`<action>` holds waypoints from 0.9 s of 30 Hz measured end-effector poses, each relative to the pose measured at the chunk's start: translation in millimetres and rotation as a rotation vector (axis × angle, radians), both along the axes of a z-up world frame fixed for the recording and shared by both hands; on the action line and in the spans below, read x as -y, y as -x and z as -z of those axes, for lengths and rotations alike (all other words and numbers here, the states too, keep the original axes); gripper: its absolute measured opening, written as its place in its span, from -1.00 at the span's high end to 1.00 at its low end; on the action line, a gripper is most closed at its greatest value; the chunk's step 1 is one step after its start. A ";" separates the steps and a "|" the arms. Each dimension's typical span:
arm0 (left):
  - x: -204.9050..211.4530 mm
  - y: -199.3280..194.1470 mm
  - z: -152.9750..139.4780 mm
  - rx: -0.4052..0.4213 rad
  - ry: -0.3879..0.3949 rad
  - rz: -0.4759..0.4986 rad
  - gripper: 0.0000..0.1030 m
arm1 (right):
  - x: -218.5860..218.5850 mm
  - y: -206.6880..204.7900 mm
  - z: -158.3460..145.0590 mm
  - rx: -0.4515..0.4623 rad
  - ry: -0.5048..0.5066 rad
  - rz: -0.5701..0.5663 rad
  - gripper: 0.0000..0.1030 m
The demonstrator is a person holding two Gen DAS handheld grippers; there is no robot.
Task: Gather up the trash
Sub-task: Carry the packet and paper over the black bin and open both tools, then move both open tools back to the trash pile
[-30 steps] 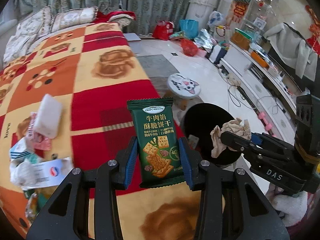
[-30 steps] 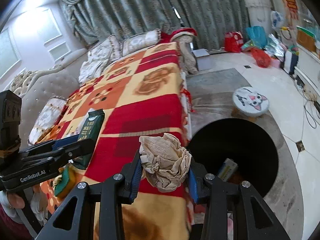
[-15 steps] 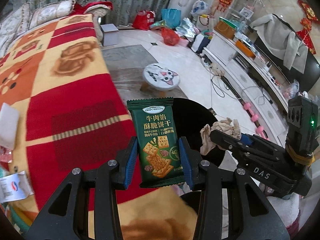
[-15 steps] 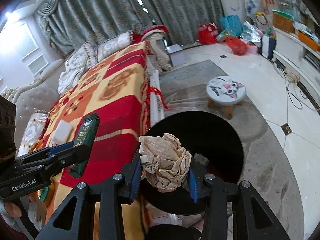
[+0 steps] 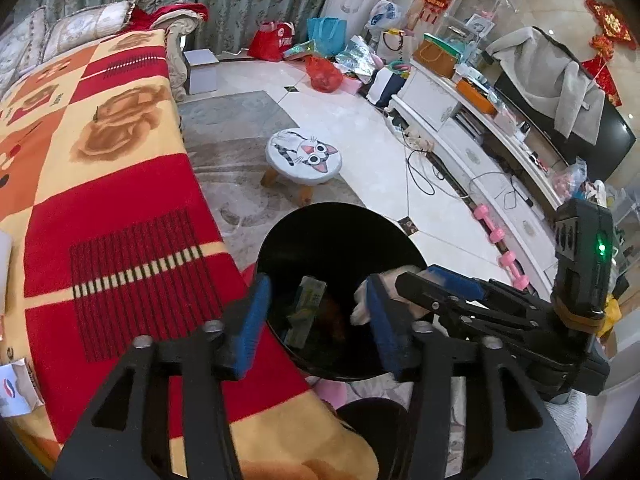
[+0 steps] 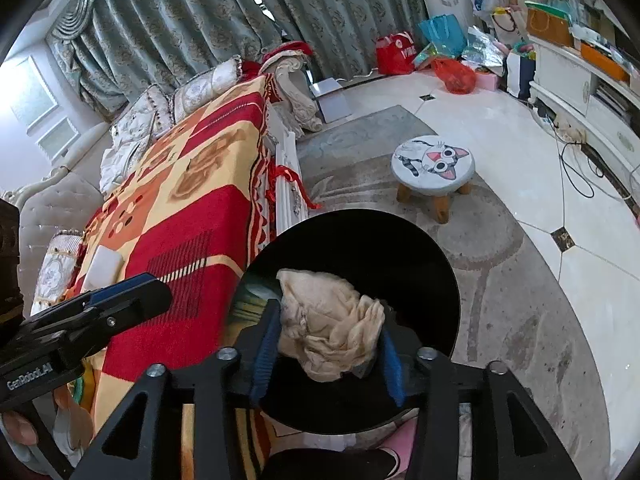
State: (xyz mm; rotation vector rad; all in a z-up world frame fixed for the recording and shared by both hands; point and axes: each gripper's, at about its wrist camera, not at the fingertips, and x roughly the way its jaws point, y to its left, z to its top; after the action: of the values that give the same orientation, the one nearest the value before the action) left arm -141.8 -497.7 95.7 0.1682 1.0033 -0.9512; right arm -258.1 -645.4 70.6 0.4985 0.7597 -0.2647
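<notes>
Crumpled paper sits pinched in the right gripper directly above the black bin; left gripper, beside it, gapes apparently empty over the bin.

White lettering "GenRobot.AI" on the black body of the left gripper, seen low-left in the right wrist view. Red bag by the curtain has white letters, only partly legible, roughly "VIRE". Small carton at the blanket edge in the left wrist view carries a red-and-blue round logo, its text too small to read; wrapper inside the black bin has print that is blurred.
</notes>
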 end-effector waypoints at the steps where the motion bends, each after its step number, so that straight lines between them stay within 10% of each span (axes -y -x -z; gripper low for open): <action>1: -1.0 -0.1 -0.1 -0.002 0.002 -0.001 -0.07 | 0.5 0.1 0.1 -0.001 -0.004 0.001 -0.03; 4: -5.5 0.3 -1.4 0.003 -0.004 -0.007 -0.07 | -0.5 0.4 -0.8 0.003 0.002 0.001 -0.30; 27: -102.6 -13.7 -16.1 0.108 -0.087 -0.215 -0.07 | -78.1 -25.2 -14.7 0.017 0.034 -0.146 -0.30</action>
State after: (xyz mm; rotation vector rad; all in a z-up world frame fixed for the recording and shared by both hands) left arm -128.1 -395.0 111.8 0.1783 0.9429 -0.6969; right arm -232.9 -567.3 85.3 0.4111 0.7702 -0.1375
